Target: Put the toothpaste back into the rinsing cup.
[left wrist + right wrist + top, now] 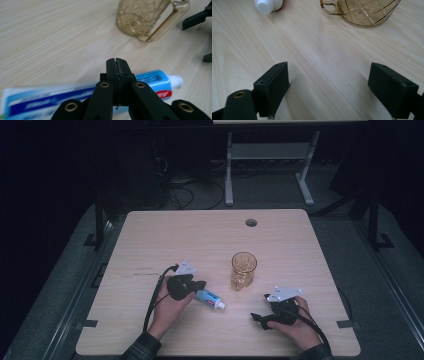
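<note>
We see a light wooden table (150, 330) with two things on it. A toothpaste tube (210, 299) lies flat near the middle, its white cap (221, 306) pointing toward the right side of the table. Just behind it and a little to the right stands an amber glass mug (243, 270), upright, close to the tube but not touching it.

The left gripper (199, 286) is at the flat end of the tube. In the left gripper view its two black jaws are pressed fully together, pad against pad, and the tube (152, 81) passes behind and below them, not between them. We cannot tell if the jaws touch the tube.

The right gripper (257, 319) rests low near the front right part of the table, well apart from the mug. In the right gripper view its jaws stand wide apart, with bare wood between them. The mug (364, 12) and the white cap (267, 5) are farther ahead.
</note>
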`<state>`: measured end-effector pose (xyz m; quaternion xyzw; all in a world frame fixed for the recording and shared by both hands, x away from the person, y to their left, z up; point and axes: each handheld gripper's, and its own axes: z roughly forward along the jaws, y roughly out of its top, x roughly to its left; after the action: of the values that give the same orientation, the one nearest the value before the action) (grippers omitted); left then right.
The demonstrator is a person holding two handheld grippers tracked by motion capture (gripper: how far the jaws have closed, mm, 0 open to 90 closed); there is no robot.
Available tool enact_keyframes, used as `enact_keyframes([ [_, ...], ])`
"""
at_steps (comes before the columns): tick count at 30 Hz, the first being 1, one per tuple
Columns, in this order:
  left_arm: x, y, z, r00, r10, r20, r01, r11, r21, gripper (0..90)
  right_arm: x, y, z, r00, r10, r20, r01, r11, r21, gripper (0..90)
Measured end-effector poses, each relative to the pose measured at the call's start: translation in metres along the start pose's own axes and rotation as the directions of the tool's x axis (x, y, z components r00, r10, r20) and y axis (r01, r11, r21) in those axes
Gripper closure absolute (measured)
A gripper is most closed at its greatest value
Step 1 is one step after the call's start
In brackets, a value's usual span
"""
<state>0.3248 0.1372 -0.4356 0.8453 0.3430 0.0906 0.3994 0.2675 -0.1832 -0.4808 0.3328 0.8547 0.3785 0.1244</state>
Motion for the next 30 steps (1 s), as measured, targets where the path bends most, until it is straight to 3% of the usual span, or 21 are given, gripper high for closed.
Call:
enact_keyframes([
  [7,-0.017,0.007,0.018,0.9989,0.027,0.039,-0.028,0.9994,0.021,90.0,0.000,0.000,0.000,1.0000,-0.007,0.006,0.007,1.000,0.004,16.2],
  [14,-0.025,0.004,0.029,0.9971,0.046,0.060,-0.049,0.9975,0.051,90.0,0.000,0.000,0.000,1.0000,-0.006,0.003,0.006,1.000,0.002,16.2],
  [30,-0.027,-0.010,0.013,0.9964,0.052,0.068,-0.057,0.9951,0.081,90.0,0.000,0.000,0.000,0.9999,-0.011,0.004,0.011,1.000,0.003,16.2],
])
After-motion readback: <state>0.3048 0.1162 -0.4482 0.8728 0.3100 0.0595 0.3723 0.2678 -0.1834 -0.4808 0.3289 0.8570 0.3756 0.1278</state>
